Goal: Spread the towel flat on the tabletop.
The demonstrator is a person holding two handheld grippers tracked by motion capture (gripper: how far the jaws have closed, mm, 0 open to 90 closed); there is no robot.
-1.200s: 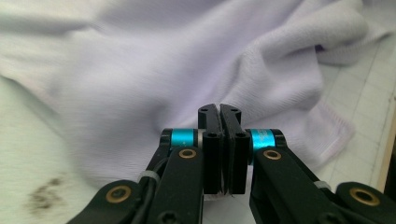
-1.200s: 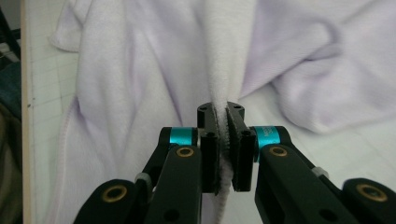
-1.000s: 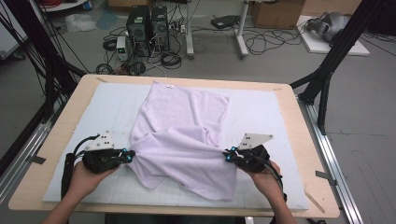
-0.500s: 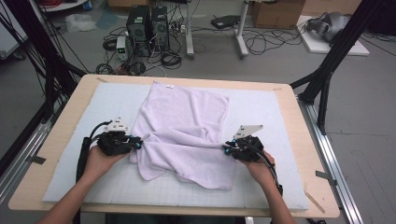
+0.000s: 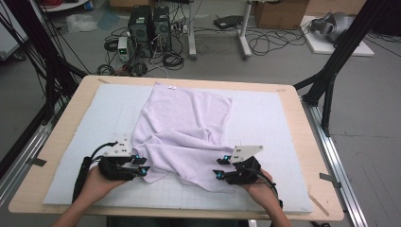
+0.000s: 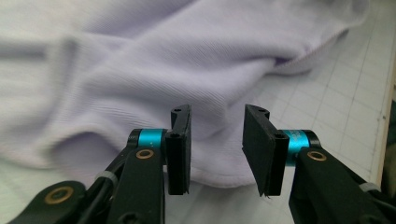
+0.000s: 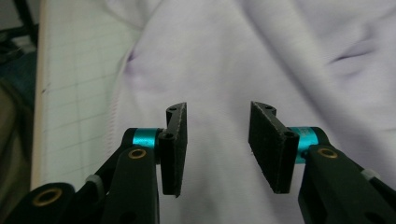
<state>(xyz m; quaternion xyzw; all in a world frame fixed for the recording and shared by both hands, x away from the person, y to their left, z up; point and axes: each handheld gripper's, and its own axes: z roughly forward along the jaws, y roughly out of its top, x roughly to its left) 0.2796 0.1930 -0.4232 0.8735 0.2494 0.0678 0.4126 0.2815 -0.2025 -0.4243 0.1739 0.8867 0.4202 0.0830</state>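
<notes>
Both grippers — left gripper [image 5: 142,164] and right gripper [image 5: 221,166] — have just been opening, jaws apart with nothing pinched, probably letting the lilac cloth [image 5: 182,127] settle rumpled mid-table on the mat [image 5: 265,123].

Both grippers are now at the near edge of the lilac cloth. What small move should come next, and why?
Probably draw both grippers back a little from the lilac cloth. The left gripper and right gripper have just been opening, and their jaws stand apart with nothing pinched between them. The cloth lies on the mat, its near part bunched in folds, so a fresh grip likely comes after.
</notes>
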